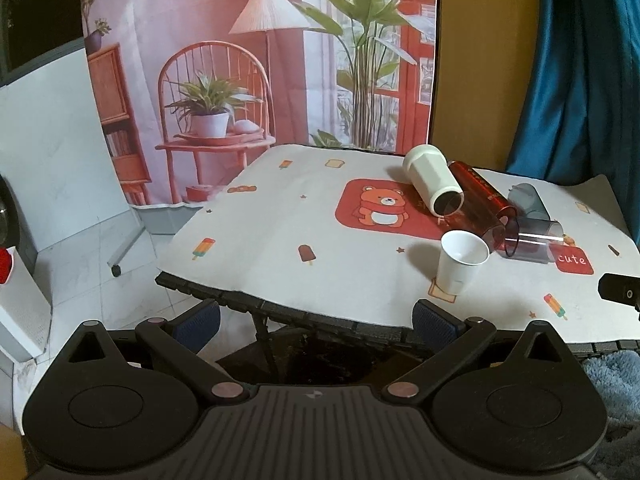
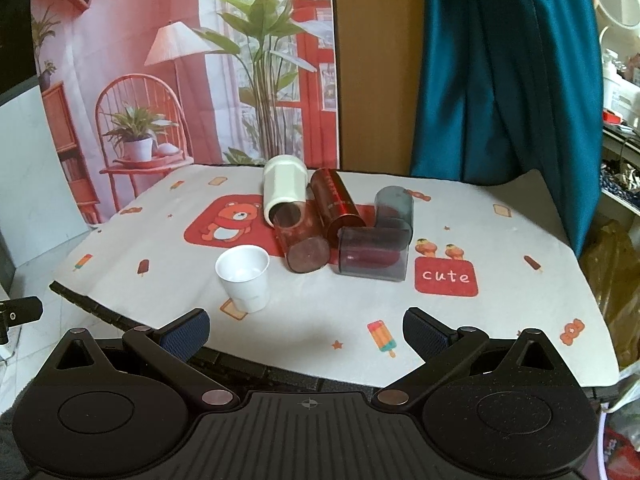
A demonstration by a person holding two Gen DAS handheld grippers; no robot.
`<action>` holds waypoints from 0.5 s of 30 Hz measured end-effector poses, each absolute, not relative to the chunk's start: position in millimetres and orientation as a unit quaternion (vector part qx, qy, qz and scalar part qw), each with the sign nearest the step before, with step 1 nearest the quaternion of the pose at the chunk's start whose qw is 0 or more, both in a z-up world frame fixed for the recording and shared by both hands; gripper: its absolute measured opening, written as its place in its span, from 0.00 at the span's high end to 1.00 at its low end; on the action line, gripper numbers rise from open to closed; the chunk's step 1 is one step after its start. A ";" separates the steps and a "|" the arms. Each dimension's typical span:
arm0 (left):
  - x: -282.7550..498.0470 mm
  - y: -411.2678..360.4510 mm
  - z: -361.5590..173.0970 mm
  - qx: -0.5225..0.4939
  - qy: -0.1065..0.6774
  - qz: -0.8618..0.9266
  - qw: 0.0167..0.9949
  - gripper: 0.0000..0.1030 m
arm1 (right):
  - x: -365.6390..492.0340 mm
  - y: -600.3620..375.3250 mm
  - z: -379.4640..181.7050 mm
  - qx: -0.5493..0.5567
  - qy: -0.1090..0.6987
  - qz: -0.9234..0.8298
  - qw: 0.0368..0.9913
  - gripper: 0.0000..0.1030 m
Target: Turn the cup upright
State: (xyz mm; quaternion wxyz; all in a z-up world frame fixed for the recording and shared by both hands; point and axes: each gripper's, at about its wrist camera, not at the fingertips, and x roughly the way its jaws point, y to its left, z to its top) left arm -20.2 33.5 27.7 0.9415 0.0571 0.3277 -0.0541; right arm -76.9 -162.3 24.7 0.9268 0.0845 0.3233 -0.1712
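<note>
A small white paper cup (image 1: 460,262) (image 2: 244,278) stands upright, mouth up, near the table's front. Behind it several cups lie on their sides in a cluster: a cream cup (image 1: 432,184) (image 2: 283,192), a red cup (image 1: 480,204) (image 2: 336,208), a brownish translucent cup (image 2: 302,240), and two smoky grey ones (image 1: 532,238) (image 2: 374,254) (image 2: 394,206). My left gripper (image 1: 316,322) is open and empty at the table's front left edge. My right gripper (image 2: 306,332) is open and empty at the front edge, short of the cups.
The table (image 2: 120,248) has a white cloth with a bear print and a "cute" patch (image 2: 446,276). A printed backdrop (image 1: 240,60) hangs behind, a teal curtain (image 2: 500,60) at the right. The other gripper's tip (image 1: 620,286) shows at the right edge.
</note>
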 end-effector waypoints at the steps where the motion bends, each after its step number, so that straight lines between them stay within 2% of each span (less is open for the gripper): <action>1: -20.1 33.0 27.5 0.057 0.327 -0.055 0.942 0.00 | -77.4 -162.6 24.1 0.086 0.323 -0.172 0.927 0.00; 15: -20.1 34.5 25.2 0.048 0.324 -0.055 0.943 0.00 | -79.8 -163.8 24.7 0.081 0.311 -0.173 0.931 0.00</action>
